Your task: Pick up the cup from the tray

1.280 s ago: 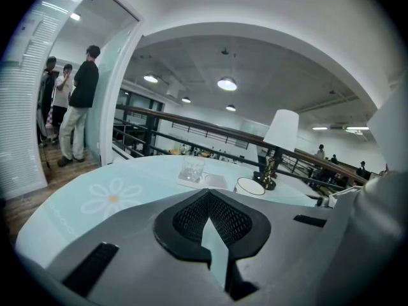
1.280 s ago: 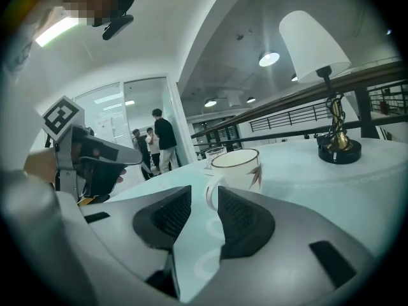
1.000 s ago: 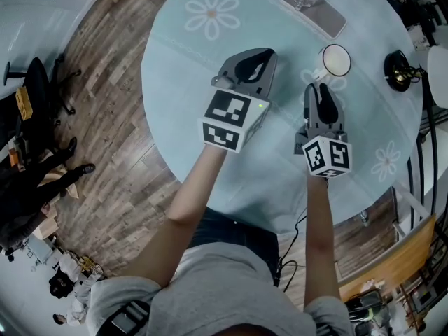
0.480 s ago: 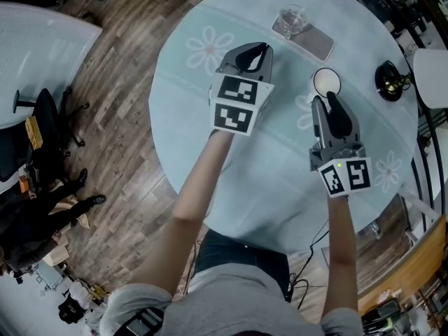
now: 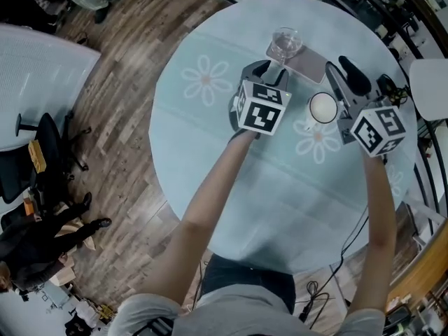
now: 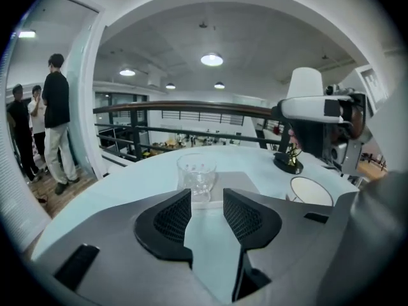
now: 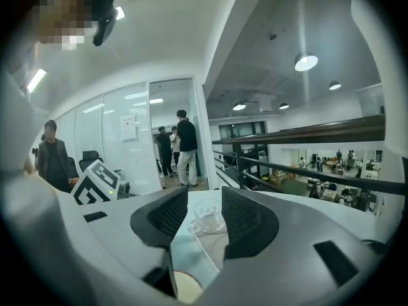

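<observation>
Head view: cup (image 5: 285, 42) on tray (image 5: 313, 67) near the tabletop's (image 5: 210, 138) far edge, open surface before it. Left tongs (image 6: 205, 196) and right tongs (image 7: 204, 201), just opening, stand apart, empty.

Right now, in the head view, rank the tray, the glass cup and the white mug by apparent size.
1. grey tray
2. glass cup and white mug: they look about alike, so unranked.

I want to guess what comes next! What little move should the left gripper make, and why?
Probably ease the left gripper forward until its pads flank the glass cup. Its jaws have just been opening and hold nothing; the cup stands straight ahead on the tray, not yet between them.
</observation>
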A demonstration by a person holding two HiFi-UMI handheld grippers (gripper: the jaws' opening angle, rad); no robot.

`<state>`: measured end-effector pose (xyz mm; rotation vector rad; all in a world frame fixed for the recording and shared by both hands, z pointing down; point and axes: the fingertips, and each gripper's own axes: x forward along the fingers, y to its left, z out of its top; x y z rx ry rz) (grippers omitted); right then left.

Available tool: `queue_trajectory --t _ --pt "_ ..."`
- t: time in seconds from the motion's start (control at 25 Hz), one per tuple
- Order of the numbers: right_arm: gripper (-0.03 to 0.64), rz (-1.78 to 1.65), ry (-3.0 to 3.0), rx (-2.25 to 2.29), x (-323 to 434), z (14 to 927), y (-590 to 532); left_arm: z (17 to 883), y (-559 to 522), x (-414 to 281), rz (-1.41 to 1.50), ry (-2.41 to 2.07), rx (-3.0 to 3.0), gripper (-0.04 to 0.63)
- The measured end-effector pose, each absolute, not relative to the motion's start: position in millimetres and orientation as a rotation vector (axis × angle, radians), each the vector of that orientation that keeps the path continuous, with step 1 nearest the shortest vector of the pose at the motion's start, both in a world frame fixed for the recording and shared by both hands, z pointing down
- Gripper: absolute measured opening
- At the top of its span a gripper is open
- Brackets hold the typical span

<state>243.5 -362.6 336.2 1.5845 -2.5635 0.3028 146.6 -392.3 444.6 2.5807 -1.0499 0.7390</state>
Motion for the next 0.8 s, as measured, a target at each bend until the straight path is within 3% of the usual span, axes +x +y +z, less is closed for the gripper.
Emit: queue_trajectory --t 0.36,0.6,0.72,0.8 --pt "0.258 0.469 -2.496 1.331 260 401 -429 475 -417 174 0.755 -1.072 2.519 0.163" --pt "0.293 0.356 -2.459 1.184 232 417 -440 488 -421 184 0.824 -1.086 2.534 0.161" --pt "0.301 0.251 -2.395 1.030 204 430 -446 492 -425 183 0.836 -1.088 2.531 0.082" --pt "0.305 0.213 -2.360 0.982 194 436 -454 491 -428 181 0.844 -1.095 2.537 0.075"
